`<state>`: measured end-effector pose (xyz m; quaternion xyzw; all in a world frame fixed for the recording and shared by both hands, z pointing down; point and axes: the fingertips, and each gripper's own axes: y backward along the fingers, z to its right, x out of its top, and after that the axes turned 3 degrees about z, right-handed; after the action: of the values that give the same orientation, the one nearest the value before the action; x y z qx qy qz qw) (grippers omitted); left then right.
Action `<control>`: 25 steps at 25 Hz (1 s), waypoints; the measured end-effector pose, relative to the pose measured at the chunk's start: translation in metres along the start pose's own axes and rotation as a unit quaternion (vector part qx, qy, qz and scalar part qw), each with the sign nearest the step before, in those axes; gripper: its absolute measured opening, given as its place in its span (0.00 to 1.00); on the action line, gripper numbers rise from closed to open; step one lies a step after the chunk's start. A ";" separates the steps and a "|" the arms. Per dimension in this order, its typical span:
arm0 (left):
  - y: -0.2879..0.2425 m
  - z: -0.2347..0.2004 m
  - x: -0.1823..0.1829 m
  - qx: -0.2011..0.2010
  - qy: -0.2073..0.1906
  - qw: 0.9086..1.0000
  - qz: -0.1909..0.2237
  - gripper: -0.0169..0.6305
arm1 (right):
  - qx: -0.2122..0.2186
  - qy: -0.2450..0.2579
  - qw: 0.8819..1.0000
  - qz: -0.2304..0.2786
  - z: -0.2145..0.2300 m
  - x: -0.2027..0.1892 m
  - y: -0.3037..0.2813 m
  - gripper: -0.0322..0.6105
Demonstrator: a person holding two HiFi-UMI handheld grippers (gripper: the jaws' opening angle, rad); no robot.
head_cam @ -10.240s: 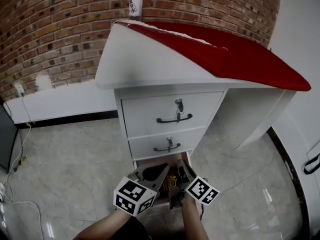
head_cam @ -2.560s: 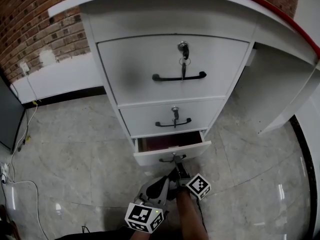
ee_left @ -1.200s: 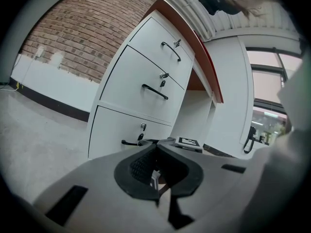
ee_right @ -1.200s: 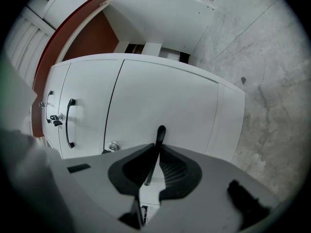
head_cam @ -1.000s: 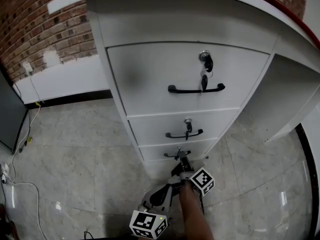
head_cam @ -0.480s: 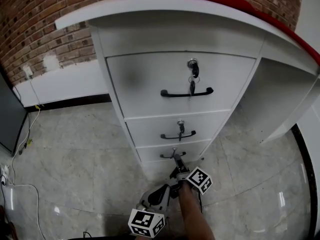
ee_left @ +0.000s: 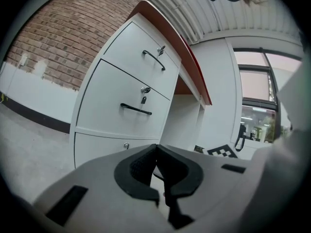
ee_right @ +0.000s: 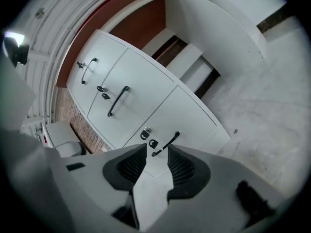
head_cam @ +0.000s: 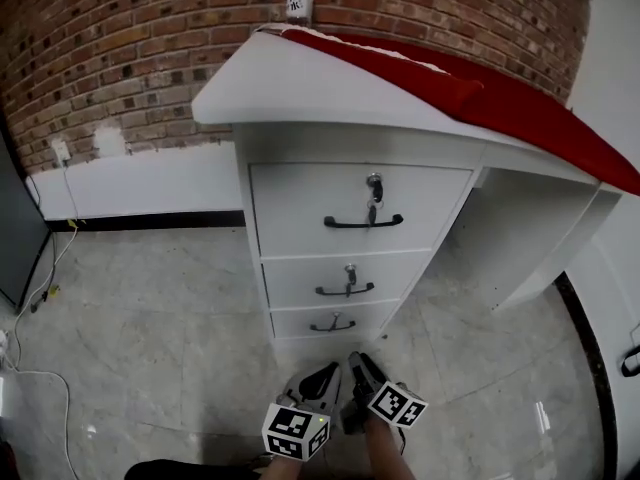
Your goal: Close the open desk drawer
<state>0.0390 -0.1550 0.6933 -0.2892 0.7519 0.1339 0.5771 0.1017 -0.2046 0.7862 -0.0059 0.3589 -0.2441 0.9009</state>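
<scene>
- Currently, brick wall point(head_cam: 150, 48): red-brown, at the far side, with a white skirting band below it.
- Floor point(head_cam: 150, 318): pale grey marbled tiles, glossy.
- Desk point(head_cam: 300, 88): white body with a red covering over the right part of its top. A stack of three drawers sits at its left end and an open knee space to the right.
- Bottom drawer point(head_cam: 300, 320): the lowest and shallowest of the three, down by the floor at the near foot of the stack. White front, lying flush with the two fronts above it, no gap showing. In the right gripper view point(ee_right: 194, 115) its face is equally flat and closed.
- Left gripper point(head_cam: 328, 373): near the floor, apart from the drawer. Its own view point(ee_left: 156, 148) shows the pads pressed together at the tips, clenched on nothing.
- Right gripper point(head_cam: 360, 363): just beside the left one, clear of the drawer. Its jaws point(ee_right: 157, 152) have just been opening and stand apart, nothing between them.
- Drawer handle point(head_cam: 333, 325): slim black bar with a small lock above it, untouched.
</scene>
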 end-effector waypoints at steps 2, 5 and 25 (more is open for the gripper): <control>0.002 0.009 0.007 -0.016 -0.010 1.000 -0.002 0.04 | -0.002 0.022 1.000 0.015 -0.013 0.005 0.016 0.26; 0.005 0.020 0.018 -0.037 -0.033 0.999 -0.011 0.04 | -0.010 0.061 0.997 0.037 -0.035 0.010 0.037 0.17; -0.013 0.064 0.101 -0.120 -0.018 0.993 0.005 0.04 | -0.018 0.299 0.946 0.125 -0.144 0.066 0.102 0.07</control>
<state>0.0803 -0.1601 0.5805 -0.3499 0.7215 0.2316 0.5508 0.0935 -0.1205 0.6174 0.0959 0.6139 -0.1137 0.7752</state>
